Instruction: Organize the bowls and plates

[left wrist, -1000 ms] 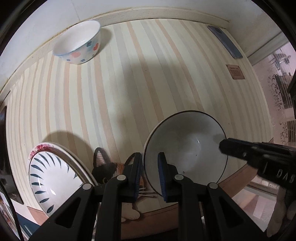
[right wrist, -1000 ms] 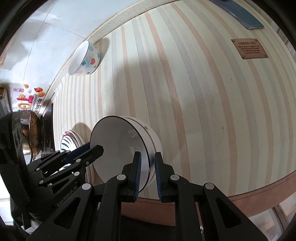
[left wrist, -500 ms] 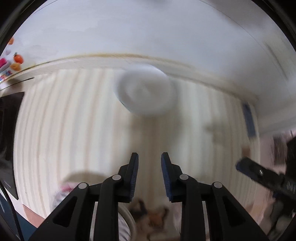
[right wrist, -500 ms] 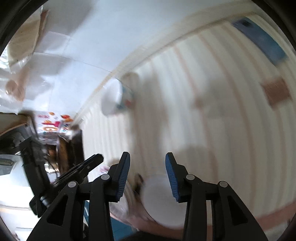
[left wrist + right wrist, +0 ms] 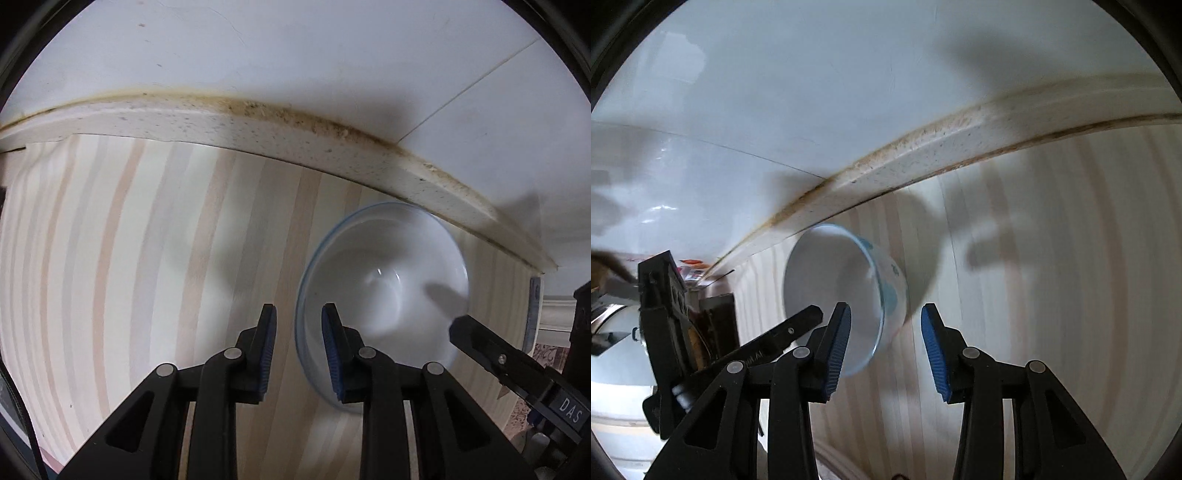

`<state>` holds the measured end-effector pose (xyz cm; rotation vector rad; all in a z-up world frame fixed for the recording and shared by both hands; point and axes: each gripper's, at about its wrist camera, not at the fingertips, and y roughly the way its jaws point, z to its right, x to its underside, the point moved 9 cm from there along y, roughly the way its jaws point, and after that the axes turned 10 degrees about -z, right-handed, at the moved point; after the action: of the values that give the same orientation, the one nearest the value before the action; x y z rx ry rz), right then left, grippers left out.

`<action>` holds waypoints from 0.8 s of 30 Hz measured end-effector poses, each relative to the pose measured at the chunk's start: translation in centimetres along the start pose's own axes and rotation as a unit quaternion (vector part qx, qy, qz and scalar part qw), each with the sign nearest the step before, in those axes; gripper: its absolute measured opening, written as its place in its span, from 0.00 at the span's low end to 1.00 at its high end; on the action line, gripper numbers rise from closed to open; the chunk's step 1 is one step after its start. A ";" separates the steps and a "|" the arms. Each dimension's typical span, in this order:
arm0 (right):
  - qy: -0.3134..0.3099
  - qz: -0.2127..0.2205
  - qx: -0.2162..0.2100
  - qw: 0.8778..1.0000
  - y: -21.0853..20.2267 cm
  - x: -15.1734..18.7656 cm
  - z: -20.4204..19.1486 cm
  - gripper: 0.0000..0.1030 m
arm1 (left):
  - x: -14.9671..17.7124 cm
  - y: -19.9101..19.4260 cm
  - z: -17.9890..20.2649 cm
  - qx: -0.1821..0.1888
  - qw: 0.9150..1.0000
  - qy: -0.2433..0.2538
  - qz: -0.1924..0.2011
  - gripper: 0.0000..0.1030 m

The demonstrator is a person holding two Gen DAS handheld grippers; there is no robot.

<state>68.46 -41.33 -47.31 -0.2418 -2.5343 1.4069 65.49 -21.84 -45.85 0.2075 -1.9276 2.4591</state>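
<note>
The bowl [image 5: 384,295] stands on the striped worktop [image 5: 147,258] close to its back edge, just in front of the speckled, stained upstand [image 5: 258,133] that runs along the white wall [image 5: 295,55]. It is white inside with a thin blue rim; in the right wrist view the bowl [image 5: 846,291] also shows blue marks on its outer side, and its outline is slightly blurred in both views. The left tool [image 5: 299,349] is released, its blue pads apart with a clear gap between them; the right-hand pad lies in front of the bowl's near left rim, the left-hand pad lies over bare worktop, and whether either touches the bowl cannot be told. The right tool [image 5: 884,345] is also released, spread wider, with the bowl's near rim seen between its pads [image 5: 932,354] and nothing clamped. Each tool shows in the other's view: the right tool [image 5: 480,343] enters from the right edge at the bowl's right side, its shadow falling inside the bowl, and the left tool [image 5: 783,332] reaches in from the left beside the bowl. Shadows of the tools fall on the worktop [image 5: 1052,295] and the wall. At the worktop's far right a grey-blue flat thing [image 5: 533,314] lies by the edge. At the left of the right wrist view some blurred kitchen things [image 5: 620,325] stand beyond the worktop's end.
</note>
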 end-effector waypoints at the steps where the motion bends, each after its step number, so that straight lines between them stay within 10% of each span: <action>1: 0.003 -0.002 -0.001 1.000 0.4 -0.2 0.1 0.41 | -0.2 0.2 0.0 -0.002 1.000 0.002 0.000 0.22; 5: 0.002 -0.003 -0.002 1.000 1.5 -1.0 0.4 0.40 | -0.7 0.2 0.5 0.001 1.000 0.014 0.021 0.20; 8: -0.018 0.004 0.007 1.000 2.0 -1.3 0.4 0.15 | -1.2 0.0 0.4 -0.009 0.999 0.024 0.029 0.15; 24: -0.052 0.027 0.021 0.998 -3.2 2.1 -1.1 0.15 | 5.1 -4.8 2.6 -0.009 0.997 0.057 0.046 0.15</action>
<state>66.66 -41.59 -43.84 -0.2371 -2.5962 1.5291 61.14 -23.61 -40.03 -0.0205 -1.9543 2.4480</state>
